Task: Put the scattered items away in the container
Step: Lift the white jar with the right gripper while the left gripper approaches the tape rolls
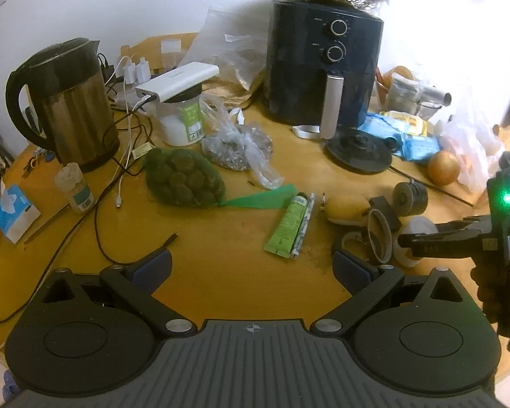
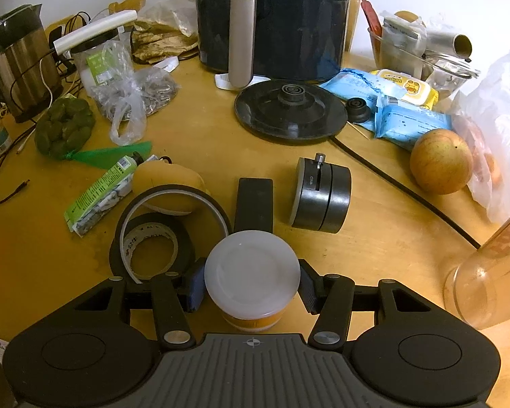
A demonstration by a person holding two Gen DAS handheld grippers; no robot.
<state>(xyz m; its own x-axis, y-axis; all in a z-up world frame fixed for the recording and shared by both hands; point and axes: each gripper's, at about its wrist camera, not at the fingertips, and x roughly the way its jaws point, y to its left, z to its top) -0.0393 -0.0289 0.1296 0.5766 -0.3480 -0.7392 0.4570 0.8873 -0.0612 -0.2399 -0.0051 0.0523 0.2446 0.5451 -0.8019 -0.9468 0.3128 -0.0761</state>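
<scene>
The left claw (image 1: pixel 251 267) is matte black, with two round discs at its base, a ribbed grey plate between them bearing a small crosshair mark, and angled arms fixed by silver screws that end in dark blue pads (image 1: pixel 352 270). The right claw (image 2: pixel 251 287) has the same black body, ribbed grey plate, crosshair mark, silver screws and blue ribbed pads (image 2: pixel 195 289). In the left wrist view the right claw's side (image 1: pixel 459 238) shows a black housing with a lit green light.
</scene>
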